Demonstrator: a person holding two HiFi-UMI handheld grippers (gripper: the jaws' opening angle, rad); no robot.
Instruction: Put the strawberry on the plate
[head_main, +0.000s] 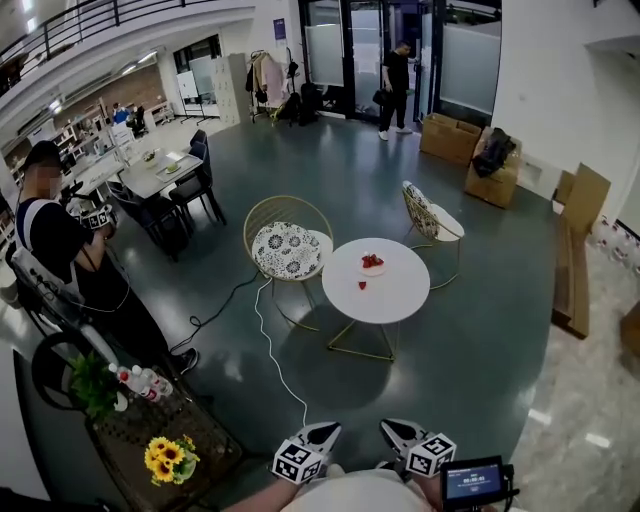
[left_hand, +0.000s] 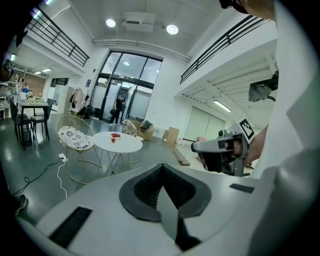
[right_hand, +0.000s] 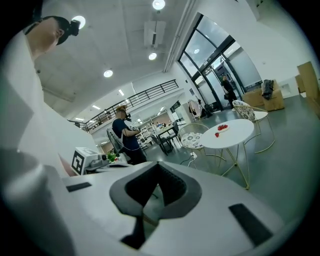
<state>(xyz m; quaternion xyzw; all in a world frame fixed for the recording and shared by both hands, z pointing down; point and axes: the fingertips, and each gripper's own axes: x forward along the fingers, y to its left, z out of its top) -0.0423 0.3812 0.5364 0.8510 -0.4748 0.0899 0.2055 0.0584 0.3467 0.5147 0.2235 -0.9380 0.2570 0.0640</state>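
A round white table (head_main: 385, 292) stands a few steps ahead of me. On it sits a small plate (head_main: 372, 266) with red strawberries, and one loose strawberry (head_main: 362, 285) lies on the tabletop just in front of the plate. Both grippers are held close to my body, far from the table. My left gripper (head_main: 324, 431) is shut and empty, and so is my right gripper (head_main: 397, 429). The left gripper view shows its jaws (left_hand: 161, 168) together, with the table (left_hand: 120, 142) and strawberry (left_hand: 113, 140) in the distance. The right gripper (right_hand: 157, 165) faces the table (right_hand: 234, 133) and plate (right_hand: 223, 127).
Two wire chairs (head_main: 288, 247) (head_main: 430, 215) flank the table. A white cable (head_main: 275, 355) runs over the floor toward me. A person (head_main: 60, 250) stands at the left beside a low table with sunflowers (head_main: 168, 455). Cardboard boxes (head_main: 452, 138) sit at the back.
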